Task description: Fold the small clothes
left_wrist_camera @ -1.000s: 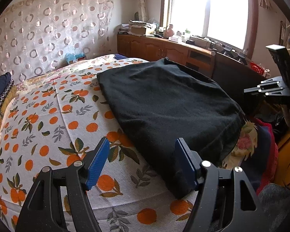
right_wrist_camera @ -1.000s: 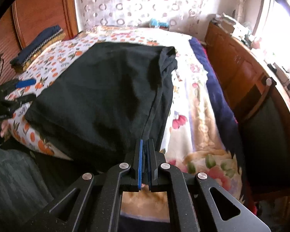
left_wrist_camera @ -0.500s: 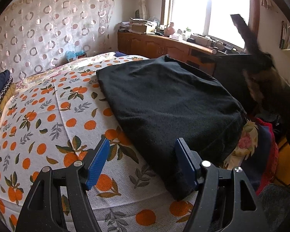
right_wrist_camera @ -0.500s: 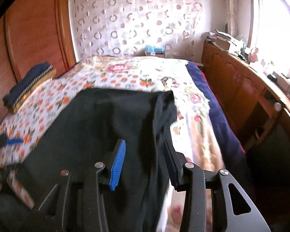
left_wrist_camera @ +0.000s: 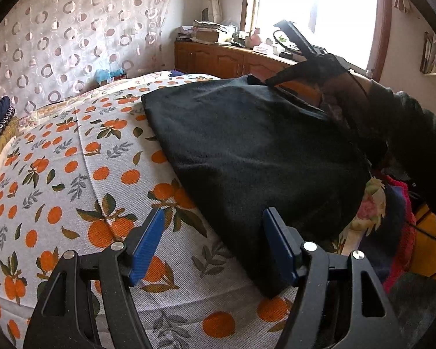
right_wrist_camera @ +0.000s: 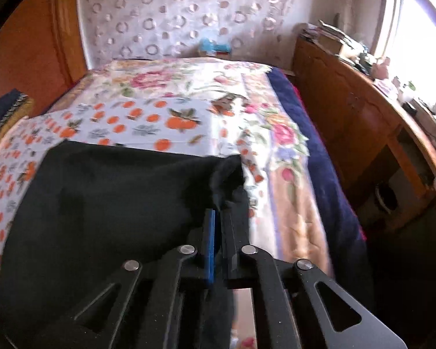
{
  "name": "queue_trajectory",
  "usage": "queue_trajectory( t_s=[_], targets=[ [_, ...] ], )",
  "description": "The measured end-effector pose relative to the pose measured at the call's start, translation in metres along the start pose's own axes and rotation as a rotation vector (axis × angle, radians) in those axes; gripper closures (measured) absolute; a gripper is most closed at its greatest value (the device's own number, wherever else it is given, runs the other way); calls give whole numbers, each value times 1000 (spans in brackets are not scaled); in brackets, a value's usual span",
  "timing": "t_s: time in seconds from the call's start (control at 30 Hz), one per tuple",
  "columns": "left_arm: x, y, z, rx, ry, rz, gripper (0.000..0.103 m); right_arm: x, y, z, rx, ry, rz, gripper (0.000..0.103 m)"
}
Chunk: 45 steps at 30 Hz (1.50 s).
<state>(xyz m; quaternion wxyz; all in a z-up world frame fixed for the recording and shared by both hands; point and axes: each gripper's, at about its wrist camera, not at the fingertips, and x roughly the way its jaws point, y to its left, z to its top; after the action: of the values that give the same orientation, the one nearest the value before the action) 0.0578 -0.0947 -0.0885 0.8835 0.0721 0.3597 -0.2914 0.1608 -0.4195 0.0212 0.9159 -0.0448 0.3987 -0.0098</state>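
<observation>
One black garment (left_wrist_camera: pixel 247 151) lies on the bed (left_wrist_camera: pixel 72 174), already doubled, on the orange-print sheet (left_wrist_camera: pixel 107 192) with its right edge hanging toward the floral quilt (right_wrist_camera: pixel 287 151). It looks soft and limp, fairly thick knit, light enough to lift by a corner but sure to sag and drag if taken from one point only. No stiffness will help a fold hold; creases should be pressed flat.

From the right wrist view, the right gripper (right_wrist_camera: pixel 218 218) has its blue pads (right_wrist_camera: pixel 210 241) together at the garment's far right corner, at about 12 o'clock from the tool. Dark cloth bunches right at the tips, so it seems pinched, though blur keeps that a judgement.

From the left wrist view, the left gripper (left_wrist_camera: pixel 212 244) stands wide apart and empty, with the garment's near corner at about 1 o'clock, just by its right pad (left_wrist_camera: pixel 279 247). That near corner is the sensible second hold: two corners on the same edge would carry the cloth over evenly.
</observation>
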Motion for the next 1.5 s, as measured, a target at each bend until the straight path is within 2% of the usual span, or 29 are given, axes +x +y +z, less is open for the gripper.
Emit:
queue_trajectory(
  t_s=[0.03,0.2,0.43,0.7,0.8,0.87,0.9,1.0,1.1,1.17,1.23,1.3,1.33,1.37,1.5],
  targets=[
    [0,0,0,-1,2,-2,32,-2,-7,0,31,-8,-29,101],
    [4,-1,0,2,26,-11,32,-24,-19,-7,85,-61,-16,101],
    [8,-2,-1,-1,48,-12,32,-62,6,-32,26,-142,58,101],
    [12,-2,0,-5,64,-19,32,-88,35,-80,-51,-166,150,97],
    [12,-3,0,6,72,-15,32,-92,45,-89,-76,-162,172,86],
    [11,-5,-1,16,76,-16,32,-100,47,-99,-95,-151,176,63],
    [11,-6,-2,19,79,-20,37,-102,48,-102,-102,-140,189,60],
    [7,-8,-3,24,90,-49,48,-108,54,-113,-125,-125,220,59],
    [5,-9,-6,34,100,-68,49,-120,57,-129,-138,-112,253,58],
    [2,-11,-8,48,108,-80,50,-128,58,-132,-156,-106,264,52],
    [0,-11,-9,43,111,-101,58,-134,60,-139,-174,-105,267,51],
    [-1,-11,-9,37,121,-135,83,-137,61,-141,-180,-104,287,47],
    [-1,-12,-8,35,126,-141,85,-141,61,-143,-182,-106,294,46],
    [-2,-14,-7,48,123,-132,94,-144,61,-144,-184,-110,301,45],
    [-21,-15,12,23,36,-167,98,-156,63,-145,-194,-130,329,39]
  ],
)
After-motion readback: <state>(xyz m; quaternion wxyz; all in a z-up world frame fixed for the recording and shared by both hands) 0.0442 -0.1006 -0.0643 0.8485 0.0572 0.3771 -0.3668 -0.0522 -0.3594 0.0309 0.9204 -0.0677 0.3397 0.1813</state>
